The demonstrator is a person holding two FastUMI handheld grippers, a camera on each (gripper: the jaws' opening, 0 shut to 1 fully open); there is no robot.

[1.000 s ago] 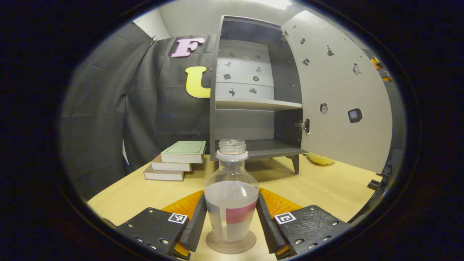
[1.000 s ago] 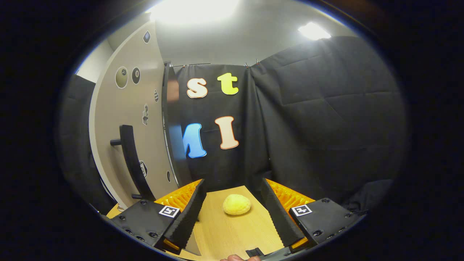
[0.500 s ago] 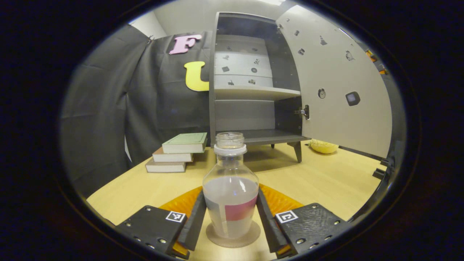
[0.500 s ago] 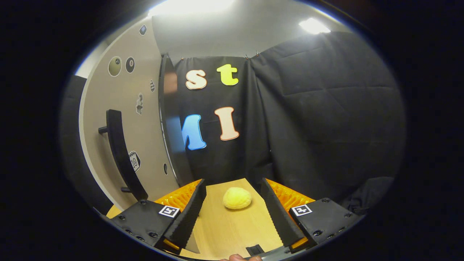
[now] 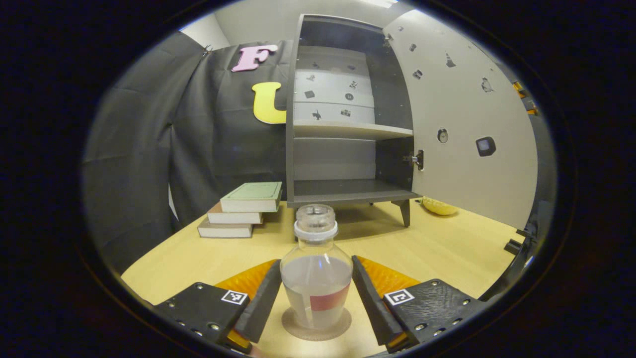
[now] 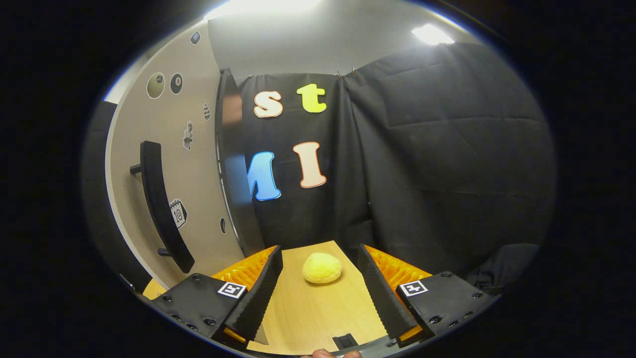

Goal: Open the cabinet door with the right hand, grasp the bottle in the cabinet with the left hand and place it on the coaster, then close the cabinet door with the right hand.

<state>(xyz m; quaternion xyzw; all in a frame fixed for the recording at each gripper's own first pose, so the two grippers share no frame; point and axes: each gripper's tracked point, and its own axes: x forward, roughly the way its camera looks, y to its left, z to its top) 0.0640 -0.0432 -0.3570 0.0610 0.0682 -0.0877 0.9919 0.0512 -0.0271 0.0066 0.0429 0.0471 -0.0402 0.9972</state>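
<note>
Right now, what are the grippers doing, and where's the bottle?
Left gripper open, fingers flanking the bottle. Bottle upright on coaster. Right gripper open, empty, near the open cabinet door. Door handle unobstructed.

There is one bottle (image 5: 316,278), standing on one round coaster (image 5: 292,322). One cabinet (image 5: 343,164) stands on the desk (image 5: 447,248), with one door (image 5: 467,124), and the door has one long handle (image 6: 160,206). Beside the cabinet is a pile of three books (image 5: 243,209). One yellow thing (image 6: 322,267) lies on the desk. Two hand-held grippers are there: the left hand-held gripper (image 5: 314,298) and the right hand-held gripper (image 6: 320,293).
</note>
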